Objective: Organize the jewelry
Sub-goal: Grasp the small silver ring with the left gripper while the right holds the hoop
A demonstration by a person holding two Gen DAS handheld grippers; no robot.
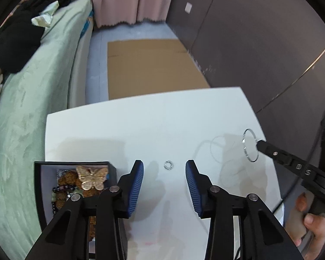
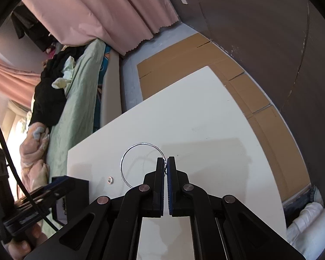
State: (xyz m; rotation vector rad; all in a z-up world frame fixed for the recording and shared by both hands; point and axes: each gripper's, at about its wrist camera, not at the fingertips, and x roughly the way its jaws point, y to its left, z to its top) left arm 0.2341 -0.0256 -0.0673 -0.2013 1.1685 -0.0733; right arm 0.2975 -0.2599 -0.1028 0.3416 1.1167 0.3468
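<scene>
A small silver ring (image 1: 168,164) lies on the white table (image 1: 140,125), just ahead of my left gripper (image 1: 164,166), whose blue pads (image 1: 137,186) stand apart with nothing between them. A black jewelry box (image 1: 74,179) at the table's left holds a gold butterfly piece (image 1: 91,177) and bead bracelets. My right gripper (image 2: 165,158) is shut on a thin silver bangle (image 2: 138,162), held above the table. In the left wrist view the bangle (image 1: 250,145) hangs at the right gripper's tip. The small ring (image 2: 109,180) lies by the box (image 2: 75,195) in the right wrist view.
A bed with a green sheet (image 1: 32,99) and dark clothes runs along the left. Flat cardboard (image 1: 153,69) lies on the floor beyond the table. A dark wall (image 1: 260,43) stands to the right. A hand (image 1: 309,227) holds the right gripper.
</scene>
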